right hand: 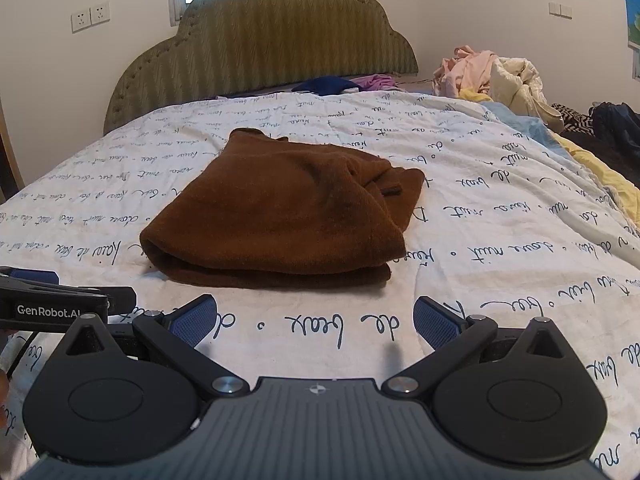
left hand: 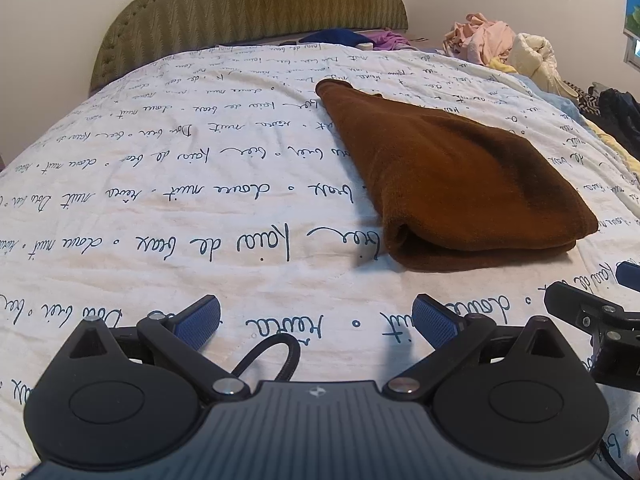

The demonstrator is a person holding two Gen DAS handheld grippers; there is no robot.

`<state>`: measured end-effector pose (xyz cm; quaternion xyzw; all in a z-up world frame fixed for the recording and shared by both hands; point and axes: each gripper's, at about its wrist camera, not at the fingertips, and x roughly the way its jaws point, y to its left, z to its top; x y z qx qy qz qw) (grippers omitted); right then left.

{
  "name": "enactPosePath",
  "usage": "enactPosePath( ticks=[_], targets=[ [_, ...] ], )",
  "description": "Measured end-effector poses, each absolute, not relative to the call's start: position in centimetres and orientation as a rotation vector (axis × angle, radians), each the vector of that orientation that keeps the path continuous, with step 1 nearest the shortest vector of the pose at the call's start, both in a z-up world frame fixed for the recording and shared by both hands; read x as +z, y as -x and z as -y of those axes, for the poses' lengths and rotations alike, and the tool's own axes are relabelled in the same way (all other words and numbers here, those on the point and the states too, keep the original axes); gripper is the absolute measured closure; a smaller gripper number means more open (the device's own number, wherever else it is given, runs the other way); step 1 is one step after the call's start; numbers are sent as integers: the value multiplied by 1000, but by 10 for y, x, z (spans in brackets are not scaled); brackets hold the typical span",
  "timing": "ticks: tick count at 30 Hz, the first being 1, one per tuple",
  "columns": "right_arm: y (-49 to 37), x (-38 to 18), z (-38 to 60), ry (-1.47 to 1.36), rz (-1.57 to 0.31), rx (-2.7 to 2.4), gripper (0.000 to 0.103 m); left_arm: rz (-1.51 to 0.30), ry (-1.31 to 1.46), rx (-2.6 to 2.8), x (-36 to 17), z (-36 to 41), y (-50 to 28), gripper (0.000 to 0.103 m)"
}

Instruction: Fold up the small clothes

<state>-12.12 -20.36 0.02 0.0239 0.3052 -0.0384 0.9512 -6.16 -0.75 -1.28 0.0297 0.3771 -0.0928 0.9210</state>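
A brown knitted garment (right hand: 280,208) is laid on the bed, on the white quilt printed with dark script (right hand: 500,248), roughly in the middle of the mattress and just ahead of both tools. It is doubled over on itself, so that a rounded fold edge faces the cameras and two layers are seen stacked at the near left corner; the far right end is bunched and not squared up, which suggests a fold that is made but not yet tidied. The left gripper (left hand: 316,320) is held low over the quilt, near the garment's front edge, its blue-padded fingers (left hand: 198,320) spread wide with nothing between them. The right gripper (right hand: 314,320) is set the same way, fingers fully apart and empty, directly facing the fold. Both appear placed for a grasp of the near edge. Well apart, by the green padded headboard (right hand: 280,40), a heap of pink and cream clothes (right hand: 492,76) is piled, presumably awaiting folding.
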Motion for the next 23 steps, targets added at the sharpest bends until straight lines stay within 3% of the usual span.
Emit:
enactPosePath(
  ticks=[23],
  targets=[
    [122,-1,212,-79,-621,-67,0,-768,11,-195,0,-11,58,0]
  ],
)
